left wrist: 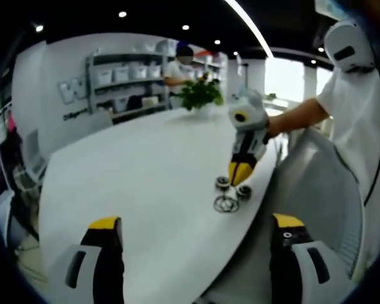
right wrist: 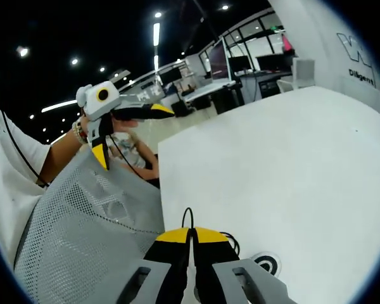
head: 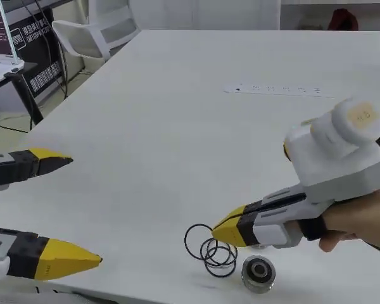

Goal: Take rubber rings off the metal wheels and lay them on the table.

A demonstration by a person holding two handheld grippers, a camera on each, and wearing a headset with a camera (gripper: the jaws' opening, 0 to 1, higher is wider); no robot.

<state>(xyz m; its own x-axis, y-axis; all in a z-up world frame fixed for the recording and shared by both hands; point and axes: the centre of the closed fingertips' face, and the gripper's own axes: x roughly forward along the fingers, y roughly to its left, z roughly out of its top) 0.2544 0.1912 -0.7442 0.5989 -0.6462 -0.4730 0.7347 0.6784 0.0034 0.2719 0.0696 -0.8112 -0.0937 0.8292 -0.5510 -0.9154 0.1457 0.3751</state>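
1. The left gripper [head: 85,209] enters at the lower left of the head view. Its yellow-tipped jaws are spread wide, hold nothing and stand well apart from the work.
2. A metal wheel [head: 258,273] lies flat on the white table [head: 177,126] at the bottom edge, right of centre. It looks stiff and fairly heavy, and likely to roll if it is tipped.
3. Just left of it, the loose rubber rings [head: 218,253] overlap in a small heap, already off the wheel.
4. The right gripper [head: 215,234], carried by a hand [head: 361,221], reaches in from the right. Its jaws are pressed together and appear to pinch one rubber ring [right wrist: 187,214], whose thin loop pokes out past the tips.
5. The rings look thin, light, soft and stretchy, so they will probably flop and snag on each other. A free arc clear of the overlaps seems the best place to grip.
6. Farther up, a white power strip [head: 275,90] lies on the table, and a white chair [head: 95,31] stands at the upper left.
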